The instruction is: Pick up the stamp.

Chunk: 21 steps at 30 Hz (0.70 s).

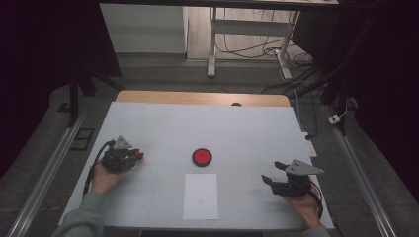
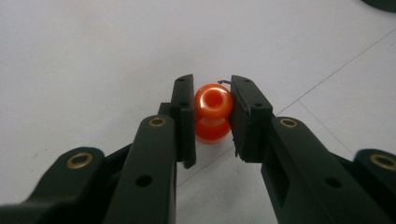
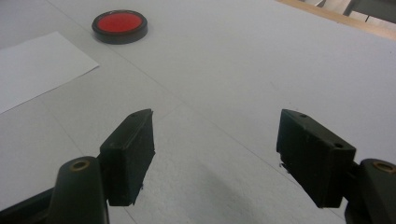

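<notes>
A glossy orange bead-like piece [image 2: 213, 113] with a hole through it sits between the two black jaws of my left gripper [image 2: 212, 114], which is shut on it just above the white table. From above, that left gripper [image 1: 129, 157] is at the table's left side, and a red-orange spot [image 1: 140, 155] shows at its tip. My right gripper [image 1: 272, 173] rests at the right side of the table, jaws wide apart with nothing between them [image 3: 215, 140]. A round red disc with a black rim [image 1: 201, 157] lies at the table's middle, also seen far left in the right gripper view [image 3: 120, 25].
A white paper sheet [image 1: 200, 196] lies near the front edge, just below the disc. The white table cover [image 1: 222, 128] ends at a wooden strip [image 1: 202, 97] at the back. Cables and a desk frame [image 1: 247, 44] stand on the floor beyond.
</notes>
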{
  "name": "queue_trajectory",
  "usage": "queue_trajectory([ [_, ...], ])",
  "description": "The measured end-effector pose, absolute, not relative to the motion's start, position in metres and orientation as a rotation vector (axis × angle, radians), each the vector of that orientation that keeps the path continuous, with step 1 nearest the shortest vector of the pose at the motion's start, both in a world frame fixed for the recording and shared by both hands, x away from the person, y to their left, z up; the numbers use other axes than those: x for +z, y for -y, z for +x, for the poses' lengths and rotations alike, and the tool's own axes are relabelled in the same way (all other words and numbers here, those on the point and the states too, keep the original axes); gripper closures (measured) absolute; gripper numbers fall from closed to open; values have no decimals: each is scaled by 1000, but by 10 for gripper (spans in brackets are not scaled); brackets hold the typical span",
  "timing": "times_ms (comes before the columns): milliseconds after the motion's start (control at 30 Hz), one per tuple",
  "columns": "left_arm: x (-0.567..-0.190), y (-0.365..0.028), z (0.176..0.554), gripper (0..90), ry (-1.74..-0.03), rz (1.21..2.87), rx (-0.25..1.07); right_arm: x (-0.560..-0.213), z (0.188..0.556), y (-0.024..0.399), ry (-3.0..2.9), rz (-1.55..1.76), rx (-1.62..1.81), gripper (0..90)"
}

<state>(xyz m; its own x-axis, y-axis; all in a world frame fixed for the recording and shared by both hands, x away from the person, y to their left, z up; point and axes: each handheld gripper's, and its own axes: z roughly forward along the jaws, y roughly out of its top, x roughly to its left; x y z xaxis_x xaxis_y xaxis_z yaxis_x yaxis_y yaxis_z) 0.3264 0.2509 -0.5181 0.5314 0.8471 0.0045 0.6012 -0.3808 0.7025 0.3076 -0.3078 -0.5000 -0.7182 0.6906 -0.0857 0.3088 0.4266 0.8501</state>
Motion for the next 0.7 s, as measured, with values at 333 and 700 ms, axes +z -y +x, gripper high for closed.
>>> queue_trajectory([
  [333, -504, -256, 319, 724, -1149, 2034, 472, -500, 307, 307, -2259, 845, 1217, 272],
  [700, -489, -257, 311, 724, -1105, 1976, 464, -500, 307, 307, -2252, 839, 1222, 273],
])
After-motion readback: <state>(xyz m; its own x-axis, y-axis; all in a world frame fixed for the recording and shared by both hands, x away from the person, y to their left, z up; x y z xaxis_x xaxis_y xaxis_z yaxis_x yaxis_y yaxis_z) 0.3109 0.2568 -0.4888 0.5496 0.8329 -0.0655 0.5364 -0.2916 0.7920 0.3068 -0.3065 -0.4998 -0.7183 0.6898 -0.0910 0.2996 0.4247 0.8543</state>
